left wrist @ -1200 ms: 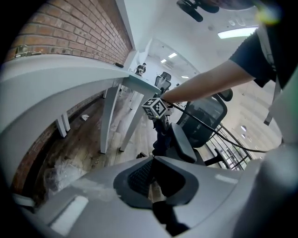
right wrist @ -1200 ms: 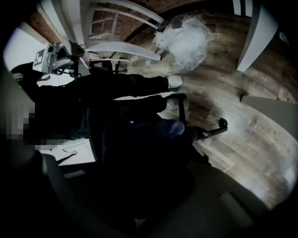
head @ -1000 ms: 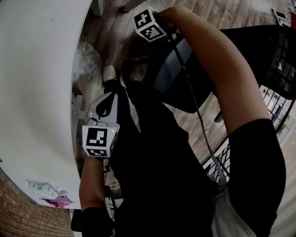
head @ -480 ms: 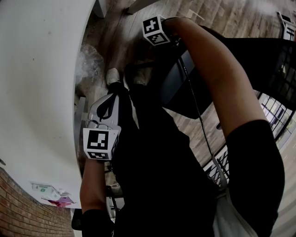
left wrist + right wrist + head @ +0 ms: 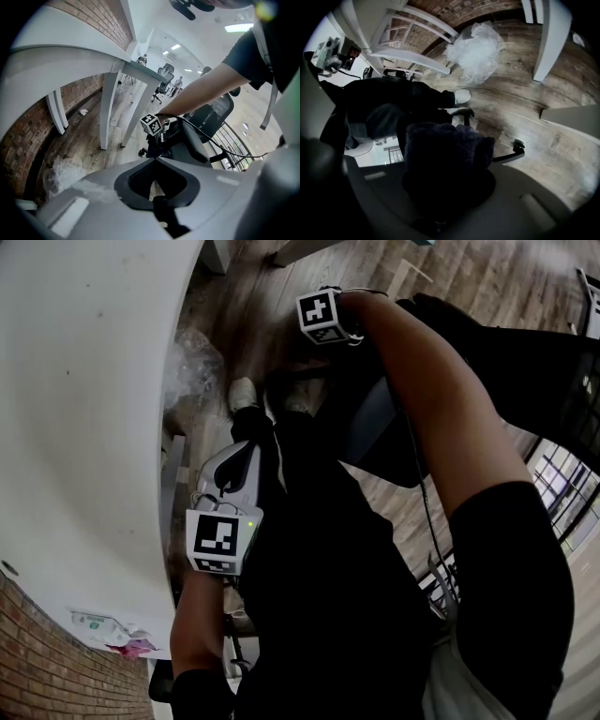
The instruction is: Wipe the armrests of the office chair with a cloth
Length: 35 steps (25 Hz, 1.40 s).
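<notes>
My right gripper [image 5: 446, 161] is shut on a dark fluffy cloth [image 5: 440, 140] that fills the space between its jaws. In the head view its marker cube [image 5: 323, 315] sits at the top, over the black office chair [image 5: 380, 432], and the jaws and the armrest under it are hidden. The left gripper view shows that cube [image 5: 151, 123] with the cloth [image 5: 157, 146] hanging just beneath, next to the chair [image 5: 213, 117]. My left gripper [image 5: 156, 160] is shut with nothing in it, held apart near the person's body [image 5: 230, 507].
A white table [image 5: 84, 427] curves along the left, its legs [image 5: 110, 108] standing on the wood floor. A crumpled clear plastic bag [image 5: 476, 47] lies under it. A white shoe [image 5: 462, 96] and a black chair-base leg [image 5: 508, 154] are below the cloth.
The right gripper with the cloth has drifted right in the head view. The left gripper sits slightly lower and further right. Both stay shut.
</notes>
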Each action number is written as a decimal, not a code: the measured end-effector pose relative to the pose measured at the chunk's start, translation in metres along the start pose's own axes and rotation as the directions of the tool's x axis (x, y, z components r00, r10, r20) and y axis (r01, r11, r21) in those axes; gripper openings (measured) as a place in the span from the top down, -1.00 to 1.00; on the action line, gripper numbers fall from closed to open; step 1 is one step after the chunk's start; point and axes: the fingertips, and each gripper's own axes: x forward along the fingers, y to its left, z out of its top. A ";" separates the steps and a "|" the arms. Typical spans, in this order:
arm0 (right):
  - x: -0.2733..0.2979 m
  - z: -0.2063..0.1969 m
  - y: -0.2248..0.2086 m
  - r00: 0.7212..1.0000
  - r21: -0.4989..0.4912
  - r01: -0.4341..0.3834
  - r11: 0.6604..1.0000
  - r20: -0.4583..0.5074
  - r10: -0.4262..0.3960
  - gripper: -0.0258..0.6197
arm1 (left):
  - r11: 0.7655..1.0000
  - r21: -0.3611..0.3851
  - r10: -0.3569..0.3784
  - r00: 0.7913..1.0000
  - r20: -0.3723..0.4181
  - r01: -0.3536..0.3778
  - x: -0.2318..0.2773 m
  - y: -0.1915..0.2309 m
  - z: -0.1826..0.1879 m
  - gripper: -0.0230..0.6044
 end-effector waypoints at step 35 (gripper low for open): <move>-0.111 -0.069 0.075 0.981 0.065 -0.004 0.998 -0.192 0.016 0.77 | 0.997 0.048 -0.060 0.997 0.055 0.058 -0.037 -0.049 0.037 0.91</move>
